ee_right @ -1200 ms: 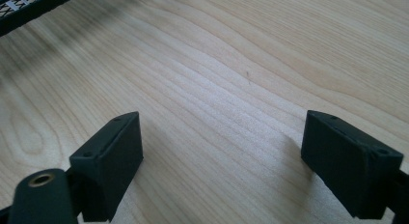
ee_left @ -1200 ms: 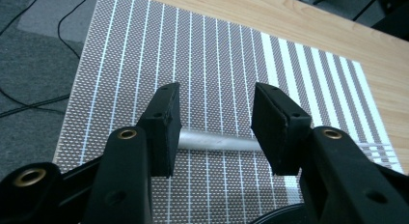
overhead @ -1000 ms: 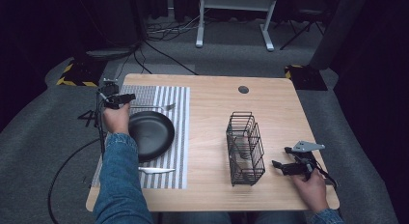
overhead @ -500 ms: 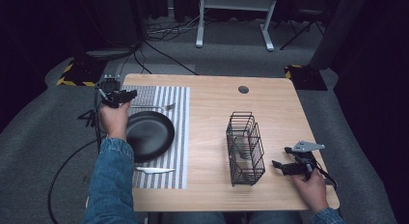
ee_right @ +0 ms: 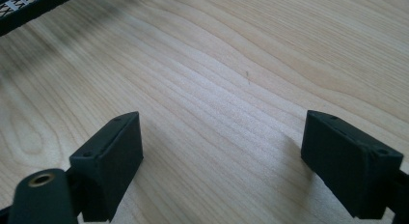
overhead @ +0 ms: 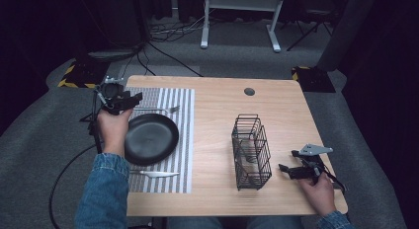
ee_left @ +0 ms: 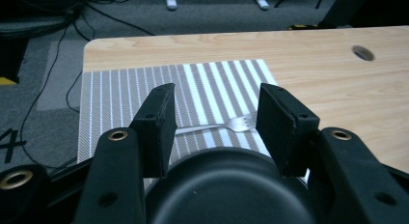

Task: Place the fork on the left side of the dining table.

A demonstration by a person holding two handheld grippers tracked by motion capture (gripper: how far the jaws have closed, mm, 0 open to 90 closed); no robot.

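The person's left hand, in a blue denim sleeve, holds the black two-jaw left gripper at the frame's left, jaws parted. At lower right, the right hand holds the black right gripper, jaws wide apart.

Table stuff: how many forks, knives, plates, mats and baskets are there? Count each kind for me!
Fork: 1
Knife: 1
Black plate: 1
Striped mat: 1
Wire basket: 1
Total: 5
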